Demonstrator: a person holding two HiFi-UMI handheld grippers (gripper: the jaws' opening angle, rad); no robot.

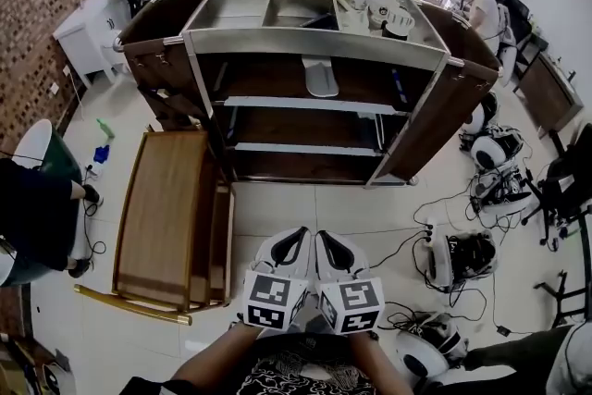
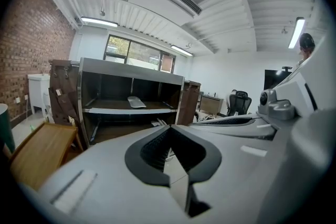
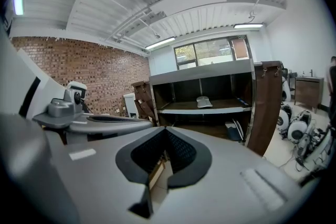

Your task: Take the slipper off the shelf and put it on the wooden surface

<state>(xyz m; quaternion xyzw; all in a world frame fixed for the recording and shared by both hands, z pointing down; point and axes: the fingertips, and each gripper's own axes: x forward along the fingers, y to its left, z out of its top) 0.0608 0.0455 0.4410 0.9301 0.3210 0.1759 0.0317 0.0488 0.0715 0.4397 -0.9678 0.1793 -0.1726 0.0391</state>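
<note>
A tall open shelf unit (image 1: 314,43) of dark wood and metal rails stands on the pale tiled floor, and everything else lies around it. Just beside its lower left corner, as the head view shows it, sits a low wooden worktop (image 1: 166,208) with a bare top and a raised edge. To the right of the shelf unit, white devices (image 1: 499,148) and dark cables are scattered on the floor. In front of the shelf unit, well apart from it and close to the person, the left hand-held gripper (image 1: 292,236) and the right hand-held gripper (image 1: 333,239) are held side by side, just touching each other, both pointing toward the shelves. Each has its jaws brought together, with the black pads meeting at the tip and nothing between them. The light grey slipper (image 1: 320,76) lies alone on the upper shelf of the unit, near the middle of its width, sole down, its toe end near the shelf's front edge.
</note>
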